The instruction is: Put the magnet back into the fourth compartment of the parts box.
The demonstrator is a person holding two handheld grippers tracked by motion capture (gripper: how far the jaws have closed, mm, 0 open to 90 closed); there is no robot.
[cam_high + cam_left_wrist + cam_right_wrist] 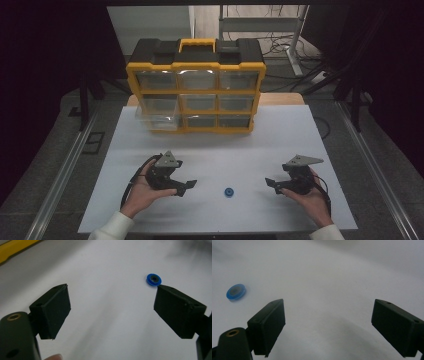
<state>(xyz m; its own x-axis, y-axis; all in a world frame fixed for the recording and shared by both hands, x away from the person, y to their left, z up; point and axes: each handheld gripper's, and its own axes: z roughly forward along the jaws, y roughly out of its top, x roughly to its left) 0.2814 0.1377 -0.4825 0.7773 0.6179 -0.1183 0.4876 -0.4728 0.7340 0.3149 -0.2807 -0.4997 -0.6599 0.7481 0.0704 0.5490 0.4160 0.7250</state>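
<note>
High view first, working from your left: your left gripper point(186, 187) sits low over the white table point(280, 150) with its jaws spread and nothing between them. Just to its right, the small blue ring point(229, 192) lies flat on the bare surface, roughly midway between your two tools and near your edge of the table. Farther right, your right gripper point(272, 184) is likewise spread wide and empty, pointing inward toward the ring.

From the left gripper view, the ring point(153, 279) lies just past the tip of one jaw rather than centred in the gap, so if you close from this line I'd expect that jaw to nudge the ring sideways instead of trapping it. From the right gripper view, the ring point(235, 292) is well off to one side, outside the jaws altogether; closing here would catch only air.

The ring looks thin and lies flat, so the jaws may ride over it or pinch it at an edge and flick it away. If both tools converge at once, they could collide.

Behind, the yellow organizer point(196, 90) has one clear drawer point(159, 116) pulled out at its lower left; a careless sweep toward it could knock that drawer.
</note>
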